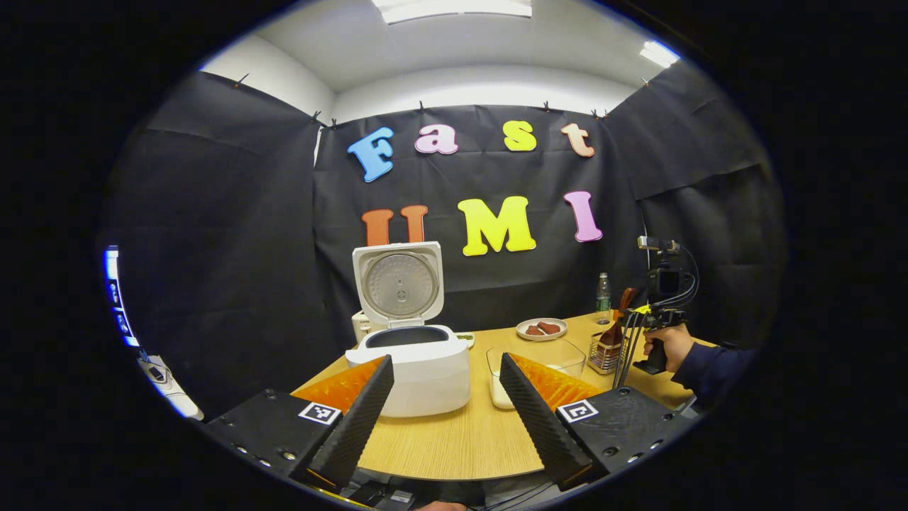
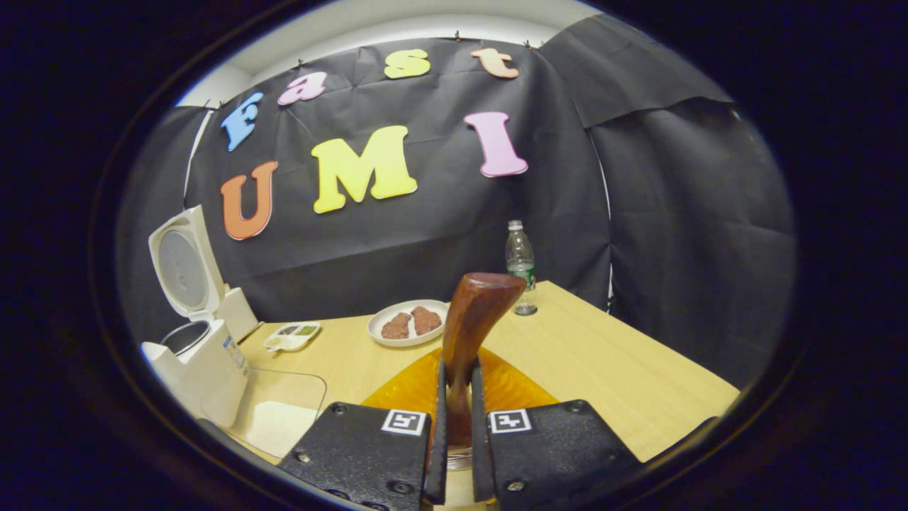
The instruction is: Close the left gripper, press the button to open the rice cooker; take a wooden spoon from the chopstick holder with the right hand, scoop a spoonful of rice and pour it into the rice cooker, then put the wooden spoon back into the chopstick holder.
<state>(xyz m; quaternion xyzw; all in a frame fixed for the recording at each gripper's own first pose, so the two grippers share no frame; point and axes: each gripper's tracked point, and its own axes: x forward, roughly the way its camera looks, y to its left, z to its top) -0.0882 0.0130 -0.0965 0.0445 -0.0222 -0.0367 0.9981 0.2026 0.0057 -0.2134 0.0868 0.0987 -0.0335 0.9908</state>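
a: the right tool (image 2: 454, 426) has its two black ridged fingers pressed onto the handle of the dark brown wooden spoon (image 2: 472, 319), which rises toward twelve o'clock. the handle is smooth and tapered, so i'd guess it could twist or slip on the lift and drag the wire chopstick holder (image 1: 604, 355) with it.

b: the left tool (image 1: 445, 404) stands with its fingers wide apart, holding nothing, near the white rice cooker (image 1: 418, 355), whose lid is up.

a: the left gripper view shows the wire holder at three o'clock and the hand (image 1: 667, 345) on the right tool; in the right one i can't make the holder out.

b: the right gripper view shows the clear rice container (image 2: 273, 411) at eight o'clock on the wooden table (image 2: 624, 369), just beside the cooker. a tilted scoop could spill grains there.
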